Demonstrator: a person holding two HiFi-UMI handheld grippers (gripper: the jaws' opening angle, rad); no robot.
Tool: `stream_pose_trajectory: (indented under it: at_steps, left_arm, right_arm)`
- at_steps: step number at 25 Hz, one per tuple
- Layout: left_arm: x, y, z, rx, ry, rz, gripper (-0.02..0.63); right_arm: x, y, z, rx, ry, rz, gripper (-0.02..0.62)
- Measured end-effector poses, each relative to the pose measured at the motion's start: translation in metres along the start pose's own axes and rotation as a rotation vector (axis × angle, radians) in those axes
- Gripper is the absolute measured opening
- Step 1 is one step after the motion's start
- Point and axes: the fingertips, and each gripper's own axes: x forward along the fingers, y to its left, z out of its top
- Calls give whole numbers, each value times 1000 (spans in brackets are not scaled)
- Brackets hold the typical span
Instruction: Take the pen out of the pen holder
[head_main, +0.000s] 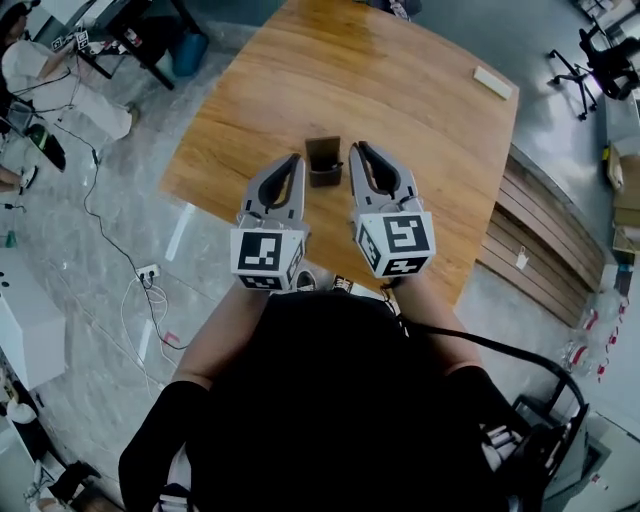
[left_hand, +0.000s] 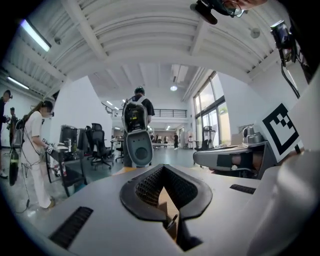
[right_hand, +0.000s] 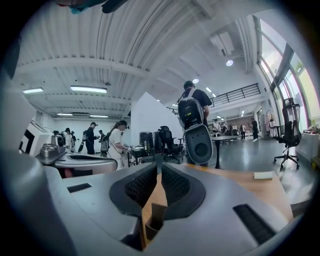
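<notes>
A small dark brown pen holder stands on the wooden table, near its front edge. My left gripper hovers just left of the holder and my right gripper just right of it, both shut and empty. In the left gripper view the jaws meet at their tips; below them show the holder and a dark pen sticking out of it. In the right gripper view only a thin slit is left between the jaws, with the holder beneath.
A small white block lies at the table's far right edge. Office chairs stand beyond it. Cables and a power strip lie on the floor at left. People stand in the room in both gripper views.
</notes>
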Motion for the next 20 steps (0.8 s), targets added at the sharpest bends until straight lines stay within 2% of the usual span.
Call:
stream_pose_trajectory:
  at_steps: [10,20]
  left_arm:
    - [-8,-26,43,20,-98,-57,0]
    - [-3,-27,47,22,-107,-60,0]
  right_arm:
    - [-36,14,44,-49,-118,23,15]
    - [-29,21,40,-61,-108,43,15]
